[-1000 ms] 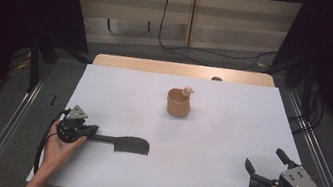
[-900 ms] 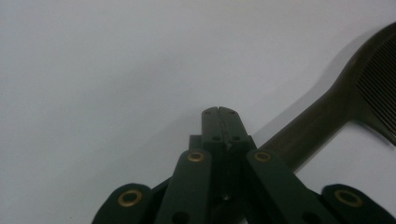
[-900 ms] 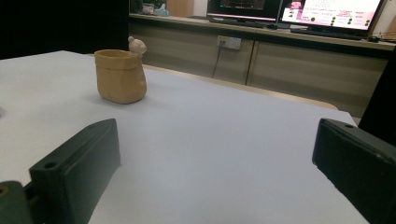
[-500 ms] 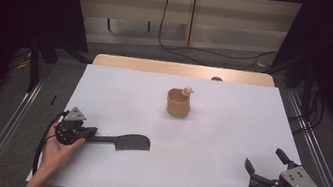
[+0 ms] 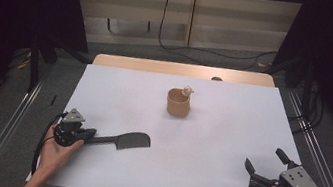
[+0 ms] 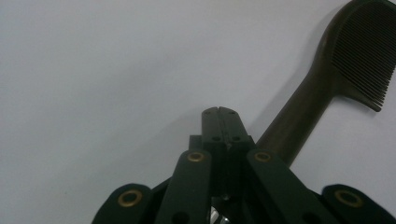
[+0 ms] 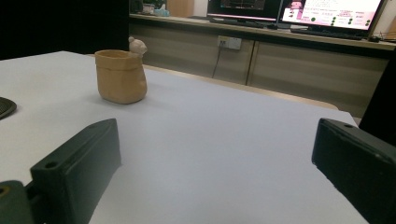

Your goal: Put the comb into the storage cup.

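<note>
Left hand-held gripper [image 5: 88, 134]: lower left of the high view, lying low on the table [image 5: 229, 134], jaws pressed fully together. In the left gripper view the two jaws [image 6: 220, 122] meet with nothing between them.
Comb [image 5: 122, 140]: dark, flat on the table in the lower left of the high view, toothed head toward the centre, handle end toward the left hand-held gripper. In the left gripper view the handle [image 6: 299, 116] passes just to the right of the closed jaws, beside them and not inside the grip.
Reading of the left side: closed jaws beside the handle suggest the comb is lying loose, not held; whether the jaw side touches the handle I cannot tell.
Right hand-held gripper [image 5: 264, 165]: lower right of the high view, jaws wide apart, empty, resting near the table's edge. Its own view looks across bare table between the two jaws.
Cup [image 5: 178, 102]: tan, bag-shaped, upright at the centre of the high view, small pale figure on its rim; well apart from both hand-held grippers. Upper left in the right gripper view [image 7: 120, 77].
Judgement: right side is parked open, likely ready to steady or receive; the cup looks like a likely holder for the comb.
</note>
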{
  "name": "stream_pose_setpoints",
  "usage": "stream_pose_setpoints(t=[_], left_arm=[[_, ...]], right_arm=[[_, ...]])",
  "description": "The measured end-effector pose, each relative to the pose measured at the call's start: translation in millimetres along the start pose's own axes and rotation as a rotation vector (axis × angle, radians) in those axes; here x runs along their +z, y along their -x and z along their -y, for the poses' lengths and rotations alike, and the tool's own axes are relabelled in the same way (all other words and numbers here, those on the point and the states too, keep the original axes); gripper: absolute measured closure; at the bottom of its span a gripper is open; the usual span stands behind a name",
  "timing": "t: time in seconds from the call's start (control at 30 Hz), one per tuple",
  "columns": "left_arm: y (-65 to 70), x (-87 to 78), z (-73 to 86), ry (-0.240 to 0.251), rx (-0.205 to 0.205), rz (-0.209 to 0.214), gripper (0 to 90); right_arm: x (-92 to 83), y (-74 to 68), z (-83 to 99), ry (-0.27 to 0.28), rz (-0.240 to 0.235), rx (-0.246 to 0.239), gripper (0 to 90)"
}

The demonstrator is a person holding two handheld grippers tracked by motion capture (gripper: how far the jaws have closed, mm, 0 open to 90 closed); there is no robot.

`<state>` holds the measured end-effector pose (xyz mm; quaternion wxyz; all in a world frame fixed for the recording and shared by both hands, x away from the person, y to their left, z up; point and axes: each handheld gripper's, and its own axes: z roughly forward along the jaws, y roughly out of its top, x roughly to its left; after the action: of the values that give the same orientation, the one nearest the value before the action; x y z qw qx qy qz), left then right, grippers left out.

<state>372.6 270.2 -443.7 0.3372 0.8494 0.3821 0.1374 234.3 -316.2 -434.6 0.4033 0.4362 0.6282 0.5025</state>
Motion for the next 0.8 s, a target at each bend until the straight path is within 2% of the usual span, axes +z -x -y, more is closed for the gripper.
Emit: stream_pose_setpoints(t=[0.17,0.27,0.57,0.73,0.8], left_arm=[[-0.9,-0.4,0.7,0.003,-0.008,0.006,90.0],[0.5,-1.5,0.5,-0.006,0.005,0.001,90.0],[-0.8,-2.5,2.2,0.003,-0.007,0.018,89.9],[-2.7,-5.4,3.1,0.027,-0.008,-0.005,84.8],[-3.4,-7.3,3.0,0.058,-0.024,-0.006,81.2]], right_arm=[[0.2,-0.4,0.0,0.003,0.0,-0.001,0.3],[0.0,-0.4,0.0,0.001,0.0,0.0,0.3],[0.2,-0.6,0.0,0.002,0.0,-0.001,0.3],[0.1,-0.8,-0.1,0.001,-0.001,-0.003,0.3],[0.3,-0.8,0.0,0.001,-0.001,-0.002,0.3]])
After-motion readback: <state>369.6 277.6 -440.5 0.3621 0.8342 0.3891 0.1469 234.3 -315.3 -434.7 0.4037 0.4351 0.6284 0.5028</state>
